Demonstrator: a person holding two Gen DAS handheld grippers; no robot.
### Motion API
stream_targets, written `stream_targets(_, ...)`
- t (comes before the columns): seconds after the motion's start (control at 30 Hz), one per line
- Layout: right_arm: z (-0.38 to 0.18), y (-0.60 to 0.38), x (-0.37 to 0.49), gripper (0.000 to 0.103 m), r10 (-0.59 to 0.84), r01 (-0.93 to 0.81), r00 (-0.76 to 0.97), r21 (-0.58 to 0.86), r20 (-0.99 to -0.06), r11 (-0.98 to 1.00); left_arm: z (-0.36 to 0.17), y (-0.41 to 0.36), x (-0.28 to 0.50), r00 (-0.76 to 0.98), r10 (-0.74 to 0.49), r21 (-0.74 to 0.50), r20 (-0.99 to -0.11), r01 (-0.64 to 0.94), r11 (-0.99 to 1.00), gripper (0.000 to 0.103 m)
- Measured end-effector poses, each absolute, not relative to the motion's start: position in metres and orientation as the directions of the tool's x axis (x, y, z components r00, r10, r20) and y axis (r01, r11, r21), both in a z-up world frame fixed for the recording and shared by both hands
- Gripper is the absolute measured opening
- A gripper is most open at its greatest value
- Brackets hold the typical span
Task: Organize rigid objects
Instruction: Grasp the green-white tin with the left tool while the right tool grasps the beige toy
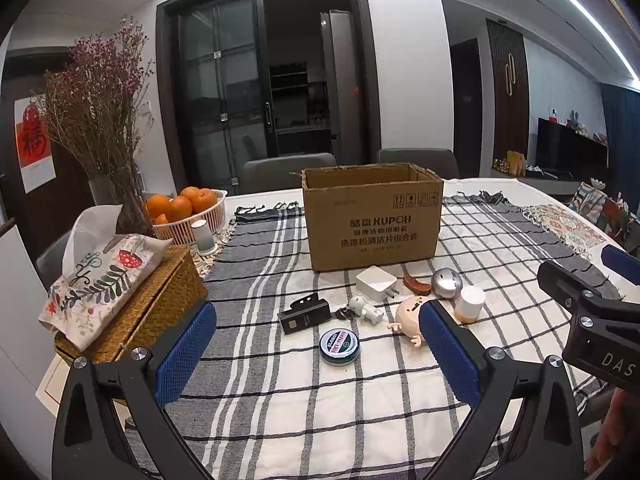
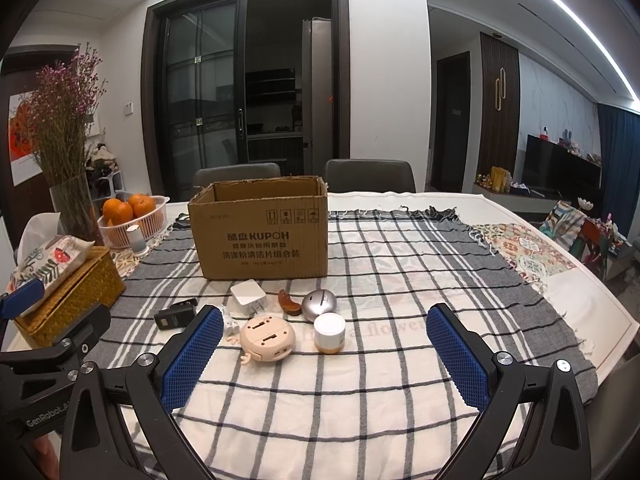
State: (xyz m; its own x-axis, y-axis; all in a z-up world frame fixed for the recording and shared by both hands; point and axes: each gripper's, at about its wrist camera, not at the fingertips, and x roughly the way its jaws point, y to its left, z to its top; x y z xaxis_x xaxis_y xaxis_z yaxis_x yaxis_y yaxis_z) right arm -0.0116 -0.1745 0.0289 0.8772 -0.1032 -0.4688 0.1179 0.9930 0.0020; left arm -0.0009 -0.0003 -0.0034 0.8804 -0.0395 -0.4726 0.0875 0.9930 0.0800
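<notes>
Both claws, left claw (image 1: 318,344) and right claw (image 2: 324,340), hung wide open and empty above the worktop (image 2: 400,360). Only the left view showed the round tin (image 1: 339,346). Beyond it, the white charger (image 1: 377,283) pointed its prongs right and nearward, before the open cardboard box (image 1: 372,220).

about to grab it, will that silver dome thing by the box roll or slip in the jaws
The silver dome looks smooth and glossy, so it may slip. Its curved top gives little flat area to pinch. It seems to sit on a flat base, so rolling looks unlikely.
</notes>
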Motion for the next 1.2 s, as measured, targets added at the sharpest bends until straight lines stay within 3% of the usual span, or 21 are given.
stream_targets(0.63, -0.027, -0.156, 0.053, 0.102, 0.056, -0.05, 0.772, 0.027, -0.634, 0.998, -0.066, 0.004, 0.043, 0.807, -0.091, 0.144, -0.583, 0.213, 0.966, 0.103)
stream_targets(1.2, -0.081, -0.139, 0.118, 0.101, 0.127, -0.128, 0.654, 0.056, -0.745, 0.99, -0.112, 0.01, 0.1, 0.698, -0.189, 0.071, -0.69, 0.326, 0.943, 0.095)
